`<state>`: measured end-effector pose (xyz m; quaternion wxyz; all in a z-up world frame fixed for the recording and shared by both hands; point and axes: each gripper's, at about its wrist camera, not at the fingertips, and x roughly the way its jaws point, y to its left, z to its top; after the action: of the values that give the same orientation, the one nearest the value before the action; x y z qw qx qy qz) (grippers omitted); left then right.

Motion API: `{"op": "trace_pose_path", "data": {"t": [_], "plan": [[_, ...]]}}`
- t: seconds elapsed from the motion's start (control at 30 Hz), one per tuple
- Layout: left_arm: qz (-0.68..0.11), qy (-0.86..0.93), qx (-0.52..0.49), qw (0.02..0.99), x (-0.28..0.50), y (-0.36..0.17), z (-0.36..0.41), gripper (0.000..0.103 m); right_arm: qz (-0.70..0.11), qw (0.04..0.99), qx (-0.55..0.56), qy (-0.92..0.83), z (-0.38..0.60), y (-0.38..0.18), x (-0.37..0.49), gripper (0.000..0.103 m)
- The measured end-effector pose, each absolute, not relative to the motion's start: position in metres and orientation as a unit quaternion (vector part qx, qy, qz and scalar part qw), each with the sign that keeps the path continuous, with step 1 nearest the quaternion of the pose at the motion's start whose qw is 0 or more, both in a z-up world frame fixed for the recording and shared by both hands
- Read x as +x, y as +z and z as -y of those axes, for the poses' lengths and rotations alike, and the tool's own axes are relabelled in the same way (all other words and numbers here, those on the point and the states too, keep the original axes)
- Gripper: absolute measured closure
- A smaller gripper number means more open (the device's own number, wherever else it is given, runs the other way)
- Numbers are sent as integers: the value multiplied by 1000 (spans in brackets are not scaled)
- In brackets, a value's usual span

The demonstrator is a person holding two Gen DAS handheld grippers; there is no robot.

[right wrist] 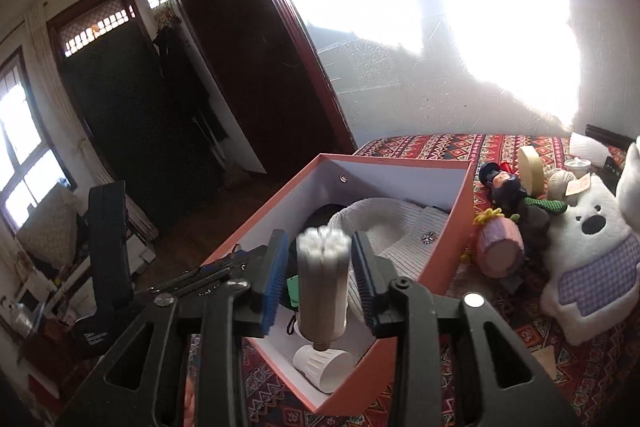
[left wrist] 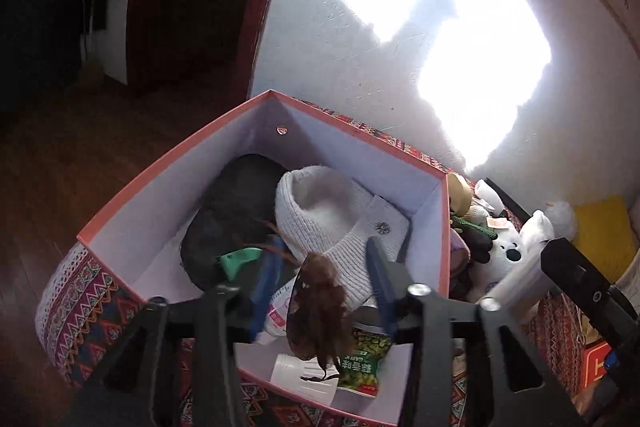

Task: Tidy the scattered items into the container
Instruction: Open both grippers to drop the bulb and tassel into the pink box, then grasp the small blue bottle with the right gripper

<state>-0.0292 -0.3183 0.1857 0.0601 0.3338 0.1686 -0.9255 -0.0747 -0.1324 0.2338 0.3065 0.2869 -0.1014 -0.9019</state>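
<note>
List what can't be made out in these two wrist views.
- Left wrist: the brown tufted thing between the open left gripper's fingers is blurred, so its identity is unclear.
- Left wrist: the black item in the box lies partly under the white knit hat and is unidentifiable.
- Right wrist: the cotton-swab tube within the open right gripper is blurred and hides the contents behind it.
- Both: the sunlit wall patches are blown out.

Your right gripper hangs over the pink box, jaws apart, a tube of cotton swabs between them, not pressed. A white knit hat lies inside; a white plush bear sits right.
</note>
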Motion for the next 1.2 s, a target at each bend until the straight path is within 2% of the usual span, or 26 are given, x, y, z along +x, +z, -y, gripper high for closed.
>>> {"op": "trace_pose_path", "data": {"t": [0.03,0.07,0.4,0.6,0.7,0.77,0.83,1.1,1.2], "plan": [[-160,-931,321,66,-26,188,317,12,99,297,280,-907,132,235,-73,25],[-152,-937,308,70,-22,192,315,12,103,289,270,-912,128,236,-70,16],[-177,-937,298,36,-20,201,302,11,149,213,246,-934,29,256,-74,16],[-117,-944,308,15,-29,198,249,11,216,197,287,-912,-31,236,-87,16],[-96,-943,318,7,-35,191,226,11,225,216,328,-892,-39,209,-103,24],[-86,-941,327,9,-38,187,217,11,190,228,364,-883,-32,187,-117,38],[-82,-939,335,14,-42,182,212,11,137,226,402,-877,-21,162,-131,44],[-126,-925,358,22,-56,169,227,11,13,256,451,-855,28,86,-180,46],[-131,-923,361,34,-60,167,233,11,-37,245,461,-852,48,66,-203,50]]}}
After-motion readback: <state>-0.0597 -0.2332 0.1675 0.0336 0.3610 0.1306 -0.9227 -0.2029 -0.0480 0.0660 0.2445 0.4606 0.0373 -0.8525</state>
